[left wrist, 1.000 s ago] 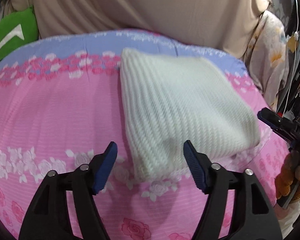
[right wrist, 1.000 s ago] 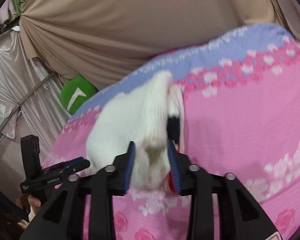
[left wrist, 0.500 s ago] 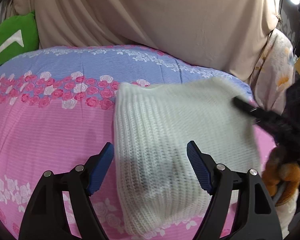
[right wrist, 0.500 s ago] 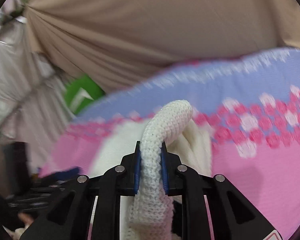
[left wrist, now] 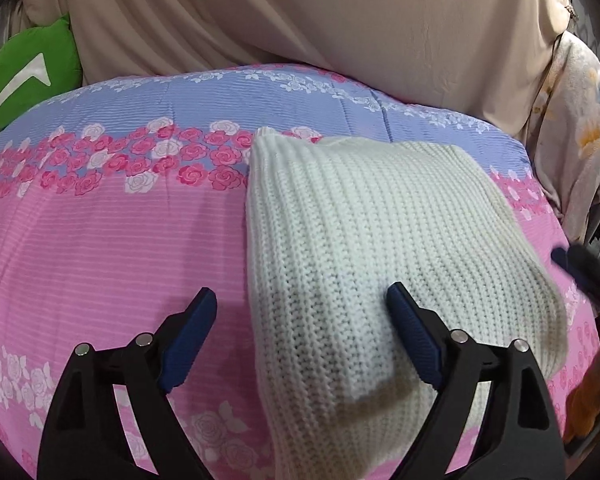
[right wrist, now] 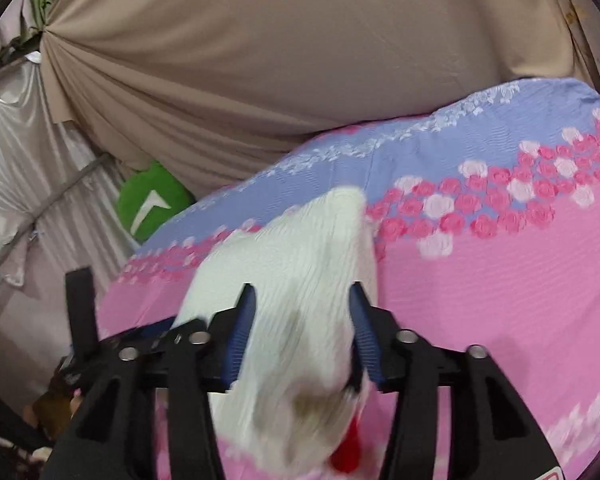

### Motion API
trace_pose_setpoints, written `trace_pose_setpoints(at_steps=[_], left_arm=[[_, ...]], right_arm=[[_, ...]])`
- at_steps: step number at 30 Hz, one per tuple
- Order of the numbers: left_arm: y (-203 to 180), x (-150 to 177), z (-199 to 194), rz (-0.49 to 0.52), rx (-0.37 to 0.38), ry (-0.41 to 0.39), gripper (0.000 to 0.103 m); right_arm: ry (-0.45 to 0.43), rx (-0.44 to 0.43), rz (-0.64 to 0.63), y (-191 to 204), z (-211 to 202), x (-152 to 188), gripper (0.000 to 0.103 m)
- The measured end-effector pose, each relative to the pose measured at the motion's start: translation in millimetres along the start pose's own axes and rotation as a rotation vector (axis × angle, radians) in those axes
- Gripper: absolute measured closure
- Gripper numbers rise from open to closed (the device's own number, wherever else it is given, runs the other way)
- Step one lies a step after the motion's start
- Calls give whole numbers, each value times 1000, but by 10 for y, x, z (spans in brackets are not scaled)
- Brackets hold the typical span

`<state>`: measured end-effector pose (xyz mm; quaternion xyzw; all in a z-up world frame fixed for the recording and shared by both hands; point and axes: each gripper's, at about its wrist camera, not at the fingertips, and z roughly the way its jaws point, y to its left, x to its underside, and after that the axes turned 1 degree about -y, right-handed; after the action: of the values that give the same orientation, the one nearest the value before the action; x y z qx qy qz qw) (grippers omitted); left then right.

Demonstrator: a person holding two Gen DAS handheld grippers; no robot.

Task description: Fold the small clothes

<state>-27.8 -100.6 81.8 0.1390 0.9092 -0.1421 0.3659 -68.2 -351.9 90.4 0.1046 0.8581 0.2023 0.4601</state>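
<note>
Sweater: white knit sweater (left wrist: 380,248), folded into a thick pad, lies on the bed ahead of both claws – its near end reaches back between the fingers of each.
Left claw: left claw (left wrist: 300,320) is spreading wide; its left finger is over bare quilt, its right finger (left wrist: 410,340) over the knit, and neither pad presses the cloth.
Right claw: right claw (right wrist: 300,316) is opening – the blurred sweater (right wrist: 300,280) sits between the blue pads, with no clear squeeze on it.
Red patch: a small red bit (right wrist: 346,450) shows under the sweater's near edge, below the right claw.
Quilt: pink and lilac rose-print quilt (left wrist: 100,240) beneath both claws.
Cushion: green cushion (left wrist: 24,76) far ahead, left of the left claw.
Curtain: beige curtain (right wrist: 300,60) beyond the bed.
</note>
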Motion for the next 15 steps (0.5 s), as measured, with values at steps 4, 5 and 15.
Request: trace_pose_setpoints(at_steps=[4, 5, 15], left_arm=[[-101, 89, -207, 12, 25, -25, 19], [-135, 112, -232, 17, 28, -23, 19], [-233, 349, -146, 86, -60, 43, 18]], right_arm=[[46, -18, 31, 21, 39, 336, 54], [56, -31, 27, 20, 74, 380, 60], [116, 60, 1, -136, 41, 594, 95]])
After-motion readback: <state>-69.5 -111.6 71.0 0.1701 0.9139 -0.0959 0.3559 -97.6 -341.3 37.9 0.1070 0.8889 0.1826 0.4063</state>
